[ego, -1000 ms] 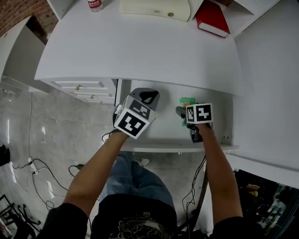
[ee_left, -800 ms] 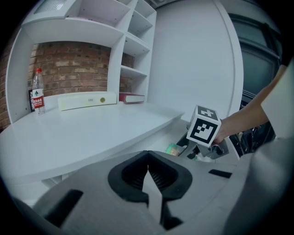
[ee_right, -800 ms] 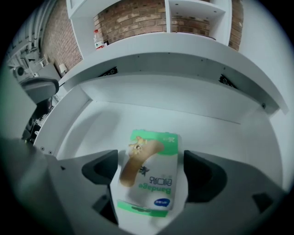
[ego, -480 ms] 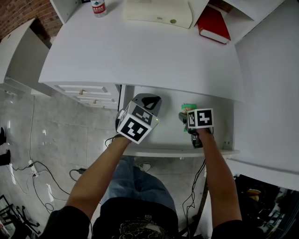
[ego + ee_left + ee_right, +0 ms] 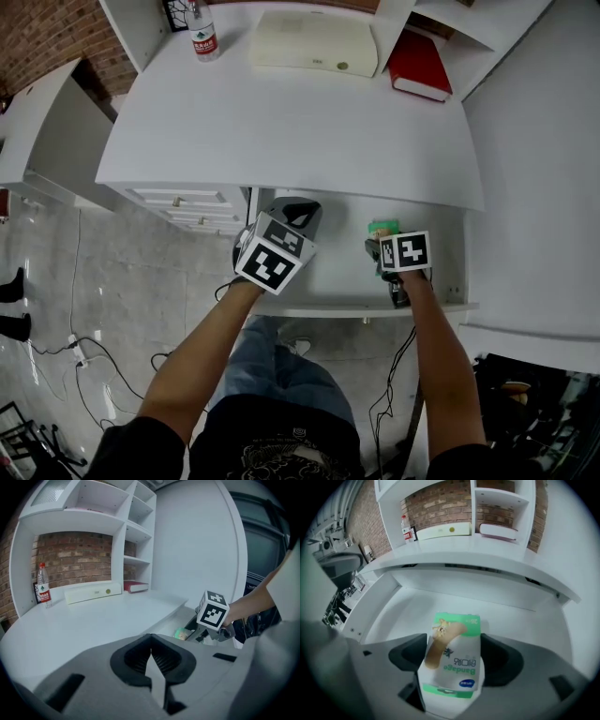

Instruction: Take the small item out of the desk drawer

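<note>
A small green-and-white bandage box (image 5: 452, 660) lies in the open desk drawer (image 5: 417, 602). My right gripper (image 5: 452, 645) is around it with its jaws closing, and the dark pads lie against the box's two sides. From the head view the box (image 5: 382, 228) peeks out ahead of the right gripper (image 5: 382, 241) at the right of the drawer (image 5: 337, 281). My left gripper (image 5: 298, 211) hovers over the drawer's left part, shut with nothing in it (image 5: 151, 641). Its own camera also catches the box (image 5: 180, 633).
On the white desk top (image 5: 281, 122) stand a water bottle (image 5: 201, 33), a flat cream case (image 5: 314, 42) and a red book (image 5: 420, 64). A small drawer unit (image 5: 183, 199) sits under the desk at left. Cables (image 5: 84, 356) trail on the floor.
The right gripper has stayed around the bandage box in the drawer while the head view shifted a little. The left gripper has barely moved.
</note>
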